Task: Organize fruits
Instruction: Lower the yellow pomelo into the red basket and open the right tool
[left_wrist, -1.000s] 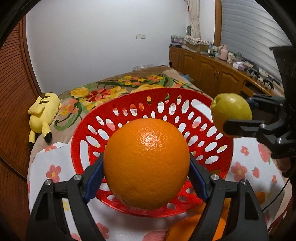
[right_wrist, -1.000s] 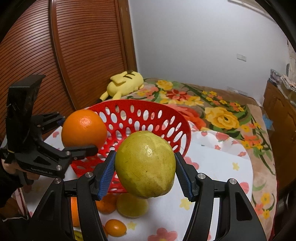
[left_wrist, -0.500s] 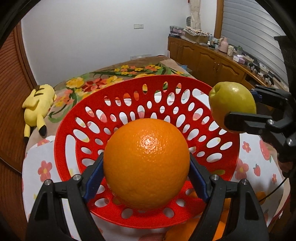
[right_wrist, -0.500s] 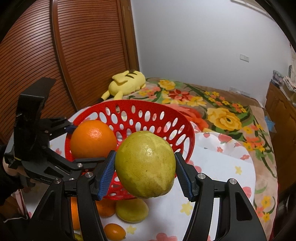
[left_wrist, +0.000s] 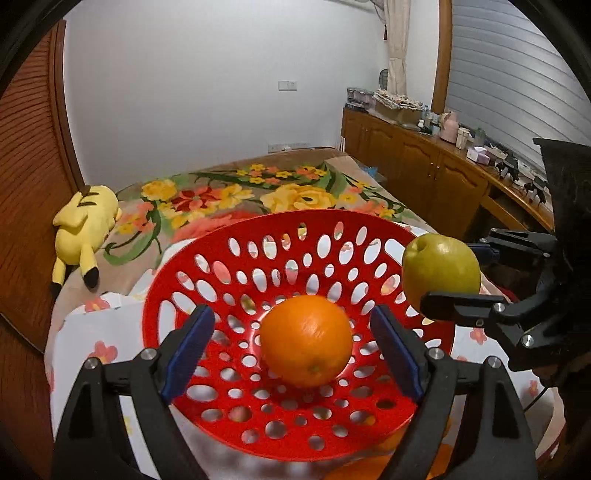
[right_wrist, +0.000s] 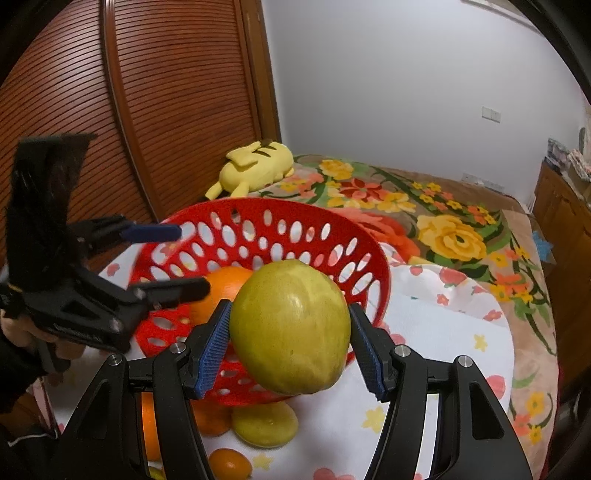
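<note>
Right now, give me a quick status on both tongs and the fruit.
Left tongs open, orange in red basket. Right tongs shut on yellow-green fruit. Nothing blocking.

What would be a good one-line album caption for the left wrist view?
The open left gripper has let the orange drop into the red basket while the right gripper holds a yellow-green fruit.

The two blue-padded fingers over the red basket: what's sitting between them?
In the left wrist view, an orange lies in the red basket between the left gripper's open fingers, touching neither.
</note>
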